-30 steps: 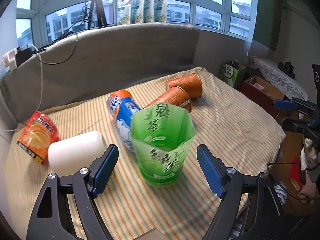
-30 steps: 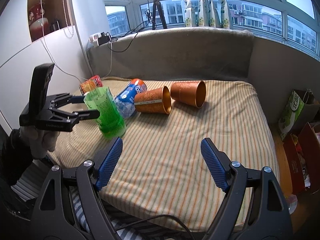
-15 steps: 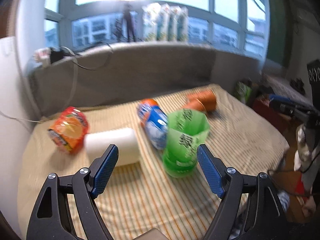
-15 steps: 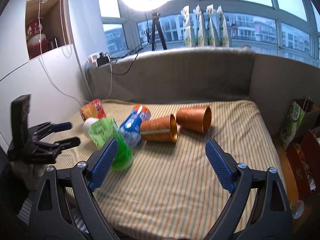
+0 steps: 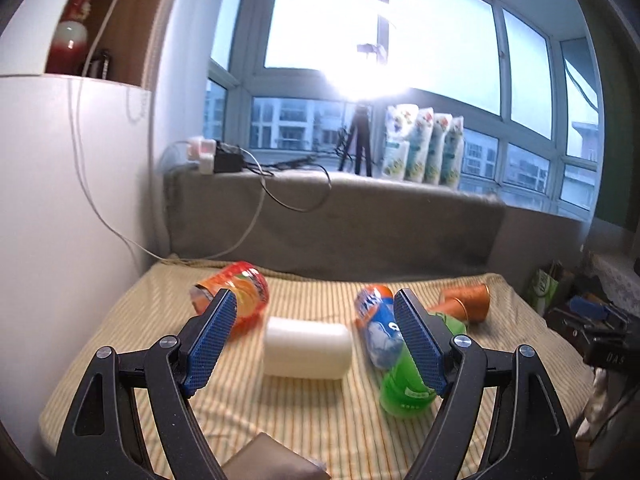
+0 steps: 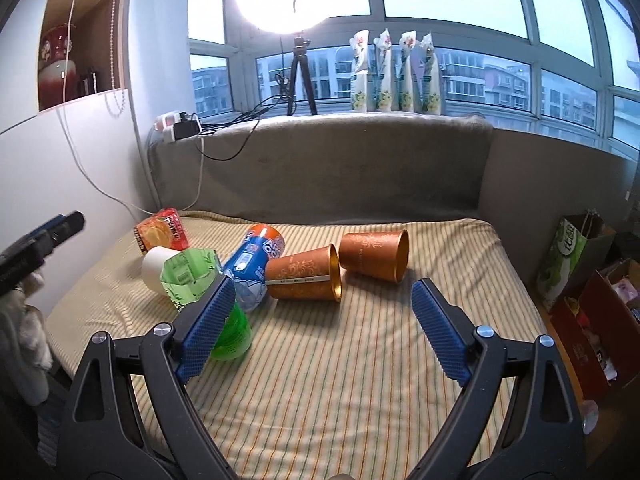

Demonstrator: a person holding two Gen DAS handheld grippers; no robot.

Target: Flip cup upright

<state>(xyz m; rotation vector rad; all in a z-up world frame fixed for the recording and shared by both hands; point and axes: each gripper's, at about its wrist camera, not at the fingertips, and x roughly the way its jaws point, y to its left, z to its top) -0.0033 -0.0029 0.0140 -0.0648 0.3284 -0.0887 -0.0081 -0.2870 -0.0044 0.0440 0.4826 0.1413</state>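
The striped table carries the clutter. The green cup stands upright at its left, near the front edge, beside a blue bottle and white roll. Two copper cups lie sideways, clearer from the right. Left gripper and right gripper gape wide, empty. Labels blurred.
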